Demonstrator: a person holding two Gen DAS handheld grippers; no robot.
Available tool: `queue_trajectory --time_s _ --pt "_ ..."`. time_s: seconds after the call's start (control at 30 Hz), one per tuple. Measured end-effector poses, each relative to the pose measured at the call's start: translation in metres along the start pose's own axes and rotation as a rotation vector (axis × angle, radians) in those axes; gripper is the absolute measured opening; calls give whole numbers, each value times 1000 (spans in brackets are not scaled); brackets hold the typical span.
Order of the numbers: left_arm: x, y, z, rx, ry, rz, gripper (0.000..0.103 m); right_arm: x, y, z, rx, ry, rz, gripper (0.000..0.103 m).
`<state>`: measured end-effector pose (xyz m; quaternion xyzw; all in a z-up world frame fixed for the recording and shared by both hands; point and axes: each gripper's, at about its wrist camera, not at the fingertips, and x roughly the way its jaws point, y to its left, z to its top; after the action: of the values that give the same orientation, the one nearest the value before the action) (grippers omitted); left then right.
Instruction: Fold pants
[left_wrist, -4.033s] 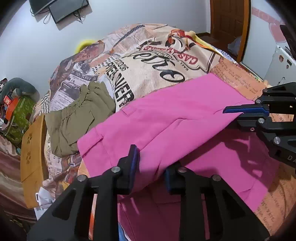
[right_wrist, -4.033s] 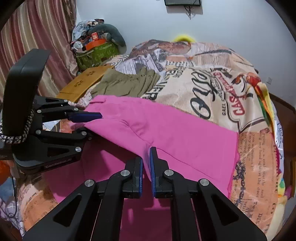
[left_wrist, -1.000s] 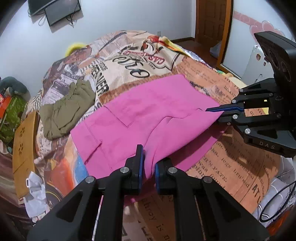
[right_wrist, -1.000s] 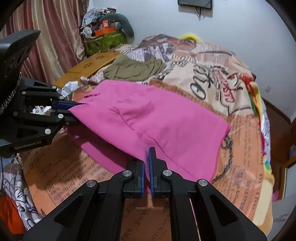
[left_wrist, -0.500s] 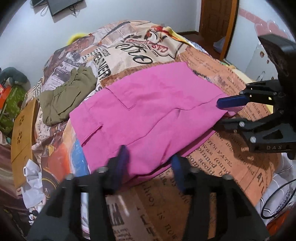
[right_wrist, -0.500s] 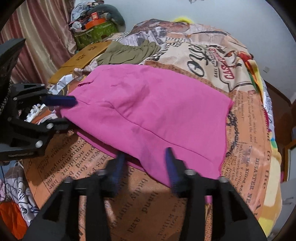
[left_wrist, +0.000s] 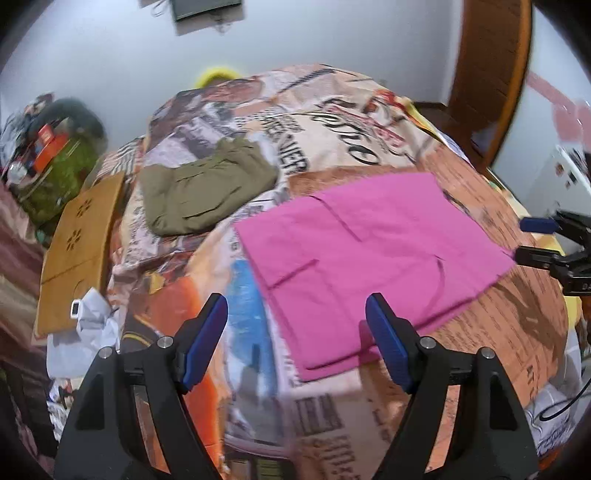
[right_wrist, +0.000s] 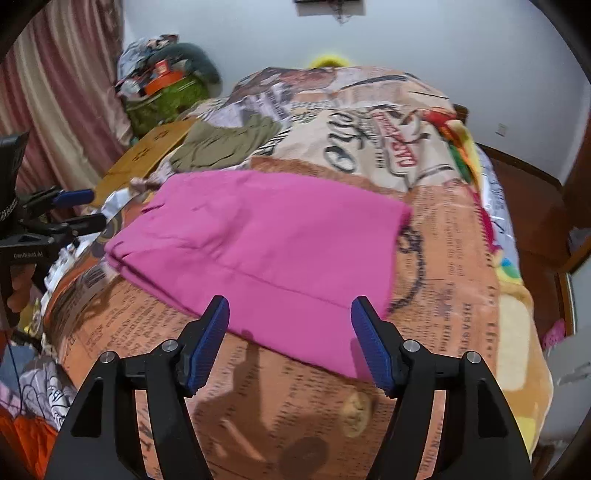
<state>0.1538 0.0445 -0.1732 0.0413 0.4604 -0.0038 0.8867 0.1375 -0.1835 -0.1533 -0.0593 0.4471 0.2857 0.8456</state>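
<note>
Bedroom with pale walls: a bed (left_wrist: 509, 332) under a newspaper-print cover carries the pink pants (left_wrist: 369, 258), lying flat at the middle of the cover, folded into a rough rectangle with a doubled edge along the near side. They look light, soft and limp, likely to sag and slide off their fold unless lifted evenly; the best hold seems to be the two near corners or the doubled edge, one corner each.

At ten o'clock from them lies one olive garment (left_wrist: 207, 192), crumpled. That makes one pink pair, one olive piece, one cardboard sheet (left_wrist: 77, 251) at nine o'clock by the bed's edge.

Two tools: the left hand-held gripper (left_wrist: 295, 332) and the right hand-held gripper (right_wrist: 290, 328) have both just been opening; their jaws stand wide, empty, clear of the cloth.
</note>
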Motion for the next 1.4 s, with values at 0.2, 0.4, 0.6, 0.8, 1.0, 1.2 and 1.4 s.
queue_trajectory --time_s 0.2,0.4,0.6,0.8,1.0,1.2,1.4 --pt "14 21 -2 -109 51 -65 77 -1 -28 -8 109 -1 -37 65" --pt "35 14 -11 -139 125 -121 73 8 -42 -21 175 30 -39 65" --pt "56 7 -17 -170 211 -247 47 20 -43 -29 193 50 -6 63" --pt "50 8 -18 -181 174 -227 26 37 -46 -38 228 90 33 35" --pt "51 19 -19 -227 181 -220 12 40 -40 -38 203 87 37 11" --pt "33 14 -12 -177 103 -159 9 41 -37 -37 183 90 29 8" --pt "40 22 -18 -162 135 -133 8 44 -35 -36 175 97 22 8"
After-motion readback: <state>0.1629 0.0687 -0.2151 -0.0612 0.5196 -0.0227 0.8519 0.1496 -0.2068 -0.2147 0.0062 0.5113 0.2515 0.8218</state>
